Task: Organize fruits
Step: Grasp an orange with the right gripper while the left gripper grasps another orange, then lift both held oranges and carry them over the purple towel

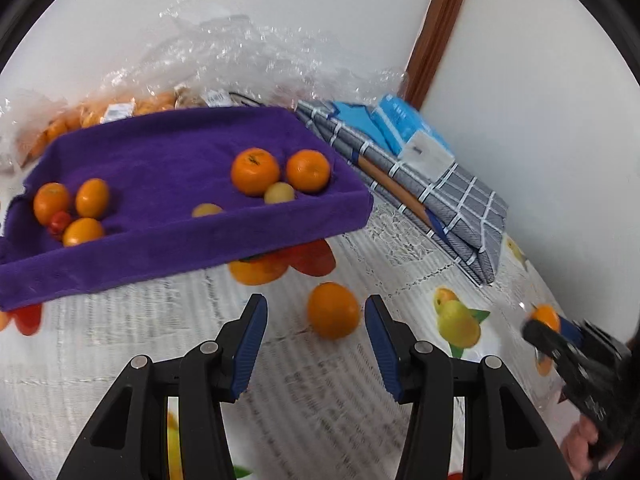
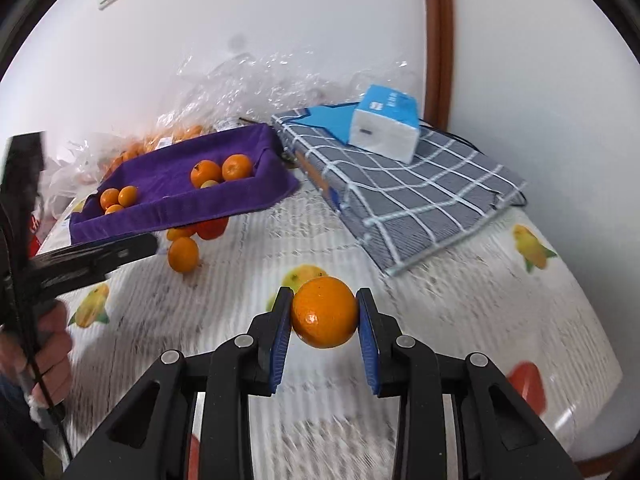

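A purple cloth-lined tray holds several oranges, small yellow fruits and a small red one. A loose orange lies on the tablecloth in front of the tray. My left gripper is open, its fingers either side of and just short of that orange. My right gripper is shut on another orange, held above the table; it also shows at the right of the left wrist view.
A fruit-print tablecloth covers the table. A folded grey checked cloth with a blue tissue pack lies at the back right. Clear plastic bags with more oranges sit behind the tray against the white wall.
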